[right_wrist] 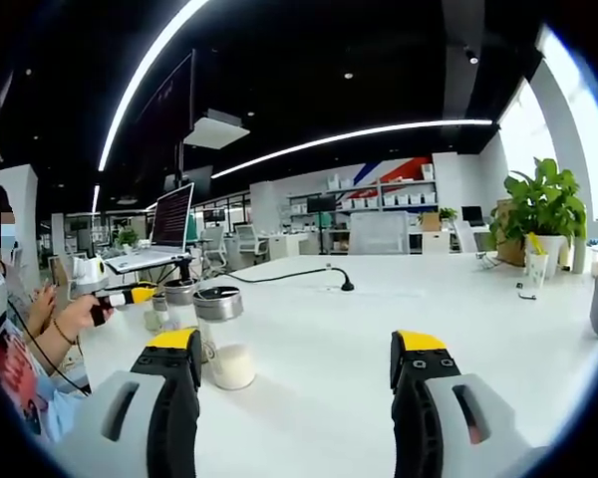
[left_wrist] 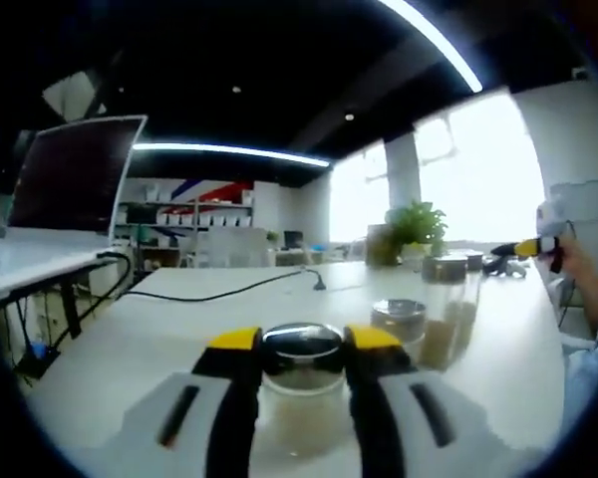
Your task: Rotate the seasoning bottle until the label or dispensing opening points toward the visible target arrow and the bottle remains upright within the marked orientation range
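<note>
My left gripper [left_wrist: 302,370] sits low with its yellow-tipped jaws closed in on a bottle [left_wrist: 301,373] between them. My right gripper [right_wrist: 297,363] has its jaws spread wide with nothing between. In the right gripper view my hand [right_wrist: 78,317] holds the left gripper.

Open office — white table [right_wrist: 538,329], bright windows [left_wrist: 478,169]
</note>
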The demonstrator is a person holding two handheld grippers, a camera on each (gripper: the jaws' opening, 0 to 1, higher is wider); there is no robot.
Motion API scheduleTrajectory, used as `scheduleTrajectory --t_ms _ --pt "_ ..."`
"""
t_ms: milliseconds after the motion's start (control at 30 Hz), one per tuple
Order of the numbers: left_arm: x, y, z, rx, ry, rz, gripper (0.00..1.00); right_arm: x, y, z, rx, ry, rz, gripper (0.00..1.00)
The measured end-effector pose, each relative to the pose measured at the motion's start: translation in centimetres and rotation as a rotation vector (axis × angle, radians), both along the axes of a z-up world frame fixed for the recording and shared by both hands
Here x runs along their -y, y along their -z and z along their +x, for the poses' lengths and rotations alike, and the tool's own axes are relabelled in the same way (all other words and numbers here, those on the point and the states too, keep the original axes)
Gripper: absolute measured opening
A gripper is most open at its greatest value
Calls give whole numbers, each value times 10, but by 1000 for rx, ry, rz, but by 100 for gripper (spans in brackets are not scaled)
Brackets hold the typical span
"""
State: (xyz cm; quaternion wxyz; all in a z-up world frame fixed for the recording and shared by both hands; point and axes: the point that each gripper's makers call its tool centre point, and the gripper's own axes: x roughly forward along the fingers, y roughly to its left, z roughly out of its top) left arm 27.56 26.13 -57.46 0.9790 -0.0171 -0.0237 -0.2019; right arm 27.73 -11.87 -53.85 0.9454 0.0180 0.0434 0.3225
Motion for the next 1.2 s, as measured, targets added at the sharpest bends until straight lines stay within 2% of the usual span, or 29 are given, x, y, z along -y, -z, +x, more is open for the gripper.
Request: scheduleTrajectory --t_ms 367,600,900,1200 --pt "2 1 0 -23 160 -39 34 2 1 2 -1 6 -3 79" --pt "2 1 -1 -13 194 -45 34 3 -3 1 9 4 3 78" --pt "4 2 -3 -27 298 -25 34 2 -3 0 8 0 2 78" --pt "5 2 -5 -24 318 -13 35 0 0 0 0 -6 -3 77"
